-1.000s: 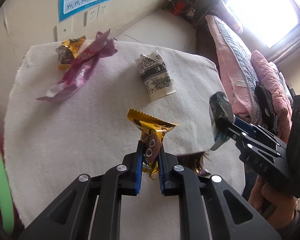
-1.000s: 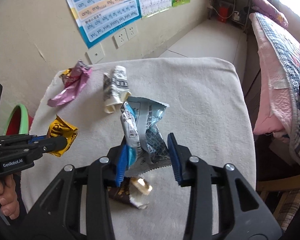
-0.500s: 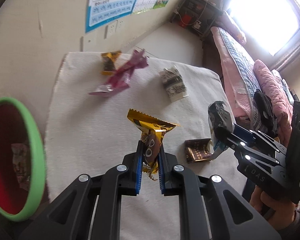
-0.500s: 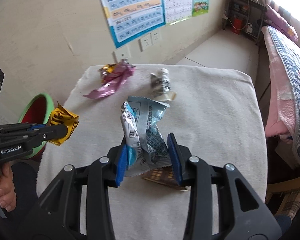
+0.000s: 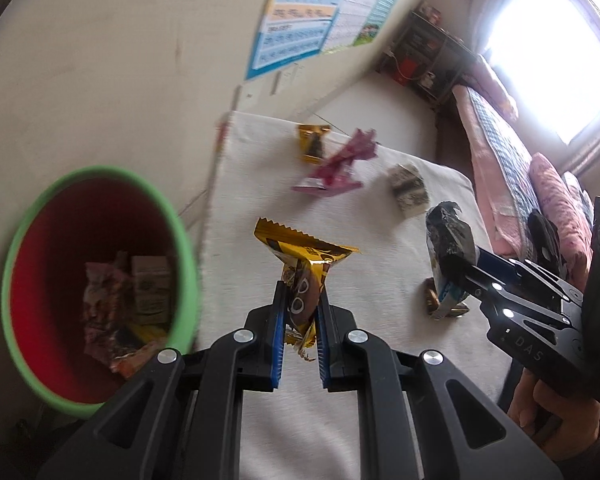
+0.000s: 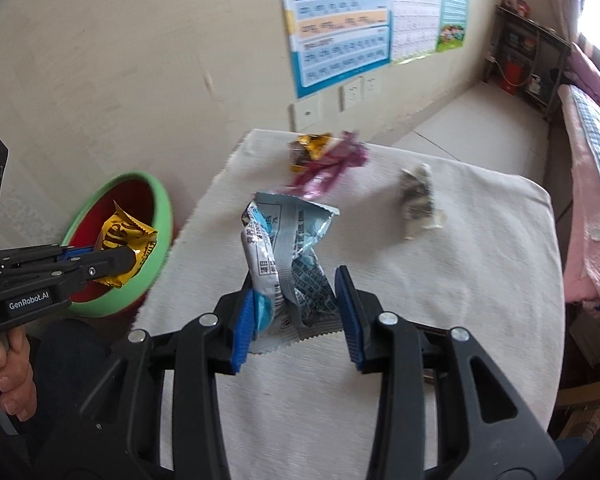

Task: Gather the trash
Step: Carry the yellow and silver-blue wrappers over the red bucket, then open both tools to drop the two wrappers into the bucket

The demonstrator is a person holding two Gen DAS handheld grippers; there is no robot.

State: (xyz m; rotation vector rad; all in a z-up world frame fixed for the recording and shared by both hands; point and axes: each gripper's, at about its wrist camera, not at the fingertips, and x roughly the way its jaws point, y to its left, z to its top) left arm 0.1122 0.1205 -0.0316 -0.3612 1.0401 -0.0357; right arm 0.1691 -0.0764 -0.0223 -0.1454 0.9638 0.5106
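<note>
Roughly midway: bin (image 5: 100, 280) holds some wrappers, left gripper (image 5: 300, 320) clamps a gold wrapper (image 5: 304, 256) near its rim, right gripper (image 6: 296, 312) grips a blue packet (image 6: 284, 256), four pieces still on the table (image 6: 460, 280).

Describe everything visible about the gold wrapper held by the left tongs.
The gold wrapper is shiny crinkled foil with a zigzag-cut top edge, dark print and two white ring marks on a brown panel. It stands roughly upright, pinched at its lower half between the blue pads of the left tongs, its flared top fanning out above them. It hangs in the air, touching nothing else. In the right wrist view it sits over the mouth of the green-rimmed red bin.
</note>
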